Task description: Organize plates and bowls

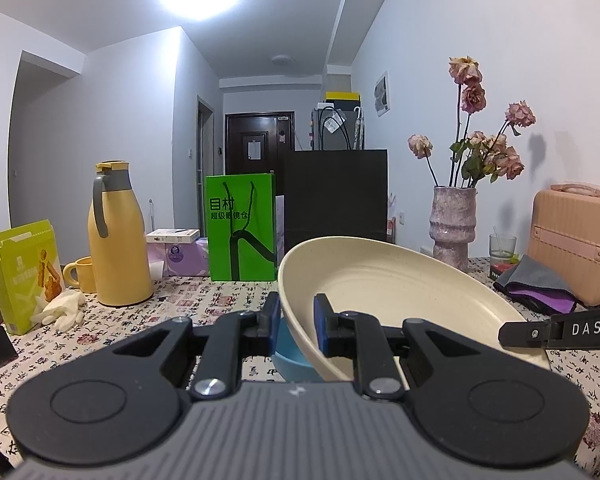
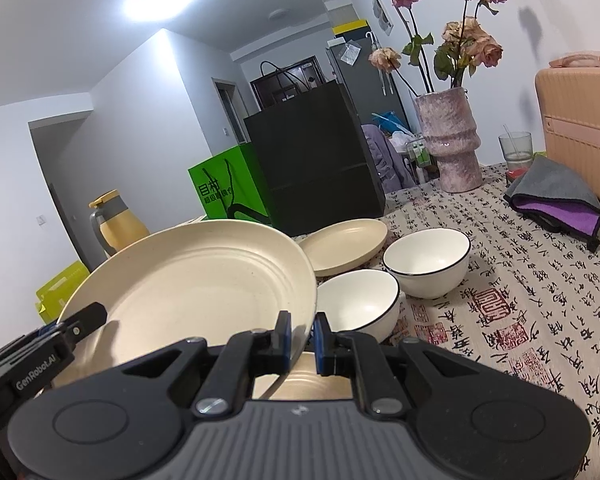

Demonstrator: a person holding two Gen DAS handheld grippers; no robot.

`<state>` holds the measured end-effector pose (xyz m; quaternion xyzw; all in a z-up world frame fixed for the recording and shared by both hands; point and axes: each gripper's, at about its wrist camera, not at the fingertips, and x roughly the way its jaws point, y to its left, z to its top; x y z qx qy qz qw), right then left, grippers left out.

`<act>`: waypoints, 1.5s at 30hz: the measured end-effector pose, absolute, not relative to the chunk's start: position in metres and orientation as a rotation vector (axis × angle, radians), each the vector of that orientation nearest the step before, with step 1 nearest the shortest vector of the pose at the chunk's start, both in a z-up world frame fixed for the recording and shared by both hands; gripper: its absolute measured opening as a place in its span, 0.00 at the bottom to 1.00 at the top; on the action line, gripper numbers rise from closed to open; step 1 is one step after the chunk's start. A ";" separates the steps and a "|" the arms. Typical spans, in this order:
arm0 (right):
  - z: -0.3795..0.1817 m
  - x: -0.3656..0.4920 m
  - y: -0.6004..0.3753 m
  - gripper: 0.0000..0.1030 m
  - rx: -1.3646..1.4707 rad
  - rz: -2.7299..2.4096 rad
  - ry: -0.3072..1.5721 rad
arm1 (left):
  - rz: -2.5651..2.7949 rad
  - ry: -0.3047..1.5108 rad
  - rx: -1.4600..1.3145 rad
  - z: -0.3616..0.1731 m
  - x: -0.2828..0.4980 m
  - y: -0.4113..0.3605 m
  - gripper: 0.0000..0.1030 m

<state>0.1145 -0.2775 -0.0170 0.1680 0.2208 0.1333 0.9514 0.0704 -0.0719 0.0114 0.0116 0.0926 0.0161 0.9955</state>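
Note:
A large cream plate (image 1: pixel 384 280) hangs tilted above the patterned tablecloth, held from both sides. My left gripper (image 1: pixel 297 314) is shut on its left rim, and one of the right gripper's fingers (image 1: pixel 560 330) shows at the far rim. In the right wrist view my right gripper (image 2: pixel 302 334) is shut on the same cream plate (image 2: pixel 196 280) at its right rim. A blue bowl (image 1: pixel 294 360) sits under the plate, with another cream plate (image 2: pixel 312 382) just below the right gripper. A smaller cream plate (image 2: pixel 344 246) and two white black-rimmed bowls (image 2: pixel 360 306) (image 2: pixel 428 260) rest on the table beyond.
A yellow thermos (image 1: pixel 116 236), a yellow mug (image 1: pixel 80 274), white gloves (image 1: pixel 62 310) and a green box (image 1: pixel 24 276) stand at the left. A green bag (image 1: pixel 242 228) and a black bag (image 1: pixel 336 196) stand behind. A vase (image 1: pixel 454 224), a glass (image 1: pixel 502 248), a folded cloth (image 1: pixel 536 286) and a pink case (image 1: pixel 576 244) are at the right.

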 end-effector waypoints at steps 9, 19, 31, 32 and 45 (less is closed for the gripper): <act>-0.024 0.115 -0.279 0.11 0.343 0.266 0.468 | 0.029 0.209 0.029 0.005 0.072 -0.074 0.17; -0.031 0.118 -0.282 0.11 0.347 0.261 0.489 | 0.024 0.235 0.037 -0.002 0.076 -0.076 0.17; -0.041 0.120 -0.284 0.11 0.354 0.254 0.512 | 0.017 0.271 0.036 -0.013 0.079 -0.077 0.17; -0.042 0.120 -0.284 0.11 0.354 0.252 0.514 | 0.015 0.275 0.034 -0.014 0.080 -0.077 0.17; -0.053 0.118 -0.285 0.11 0.347 0.246 0.549 | -0.004 0.319 0.030 -0.028 0.080 -0.075 0.18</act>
